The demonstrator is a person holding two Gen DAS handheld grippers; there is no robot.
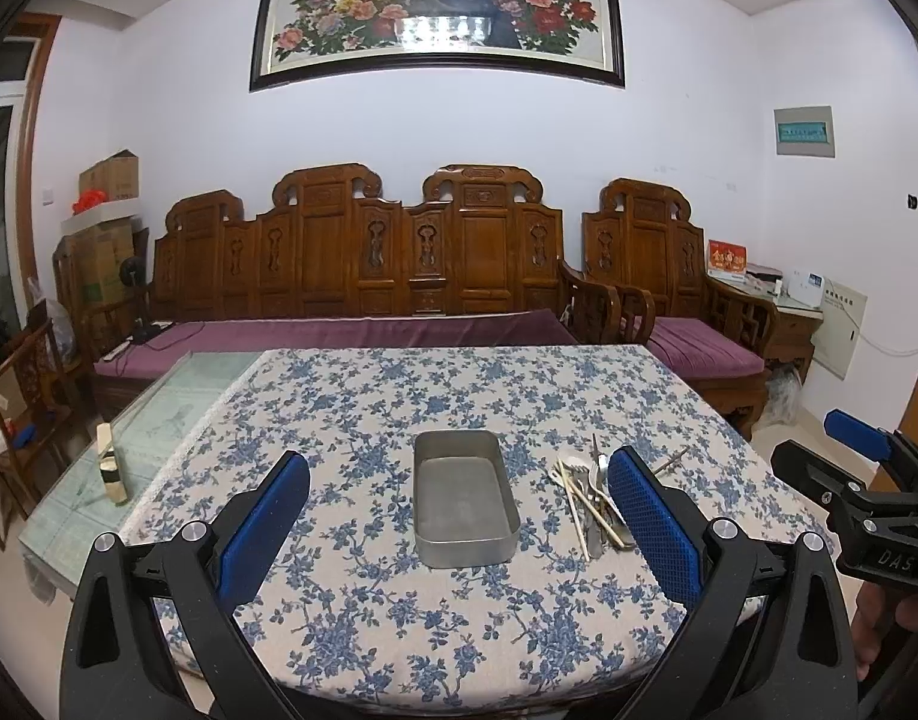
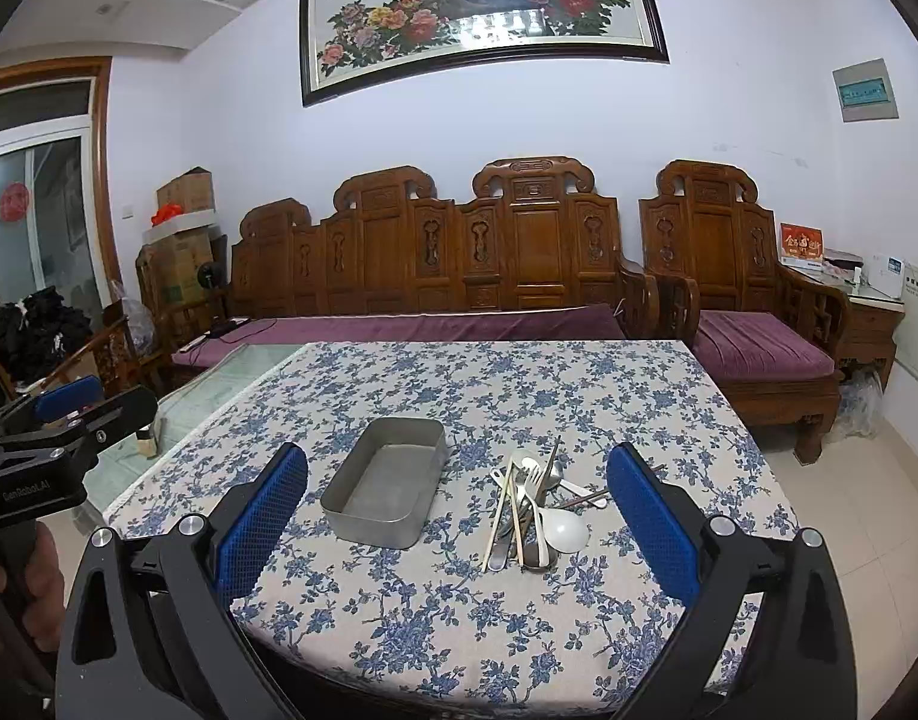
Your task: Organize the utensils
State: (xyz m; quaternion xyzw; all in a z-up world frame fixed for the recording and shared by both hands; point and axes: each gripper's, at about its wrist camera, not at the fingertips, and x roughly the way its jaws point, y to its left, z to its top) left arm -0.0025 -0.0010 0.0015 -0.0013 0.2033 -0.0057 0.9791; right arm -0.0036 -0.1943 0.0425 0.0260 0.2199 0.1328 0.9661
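Both the left gripper (image 1: 459, 516) and the right gripper (image 2: 457, 516) hover spread wide and empty, so sorting seems not yet begun; next, one utensil from the pile of utensils (image 2: 534, 507) beside the metal tray (image 2: 339, 495) must be pinched.

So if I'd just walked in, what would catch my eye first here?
Probably the big peacock-and-flowers picture on the back wall, above a carved wooden bench with purple cushions. Nearer, on the blue-flowered tablecloth, an empty metal tray sits left of a jumbled pile of cutlery. Two blue-padded claws hang open in front.
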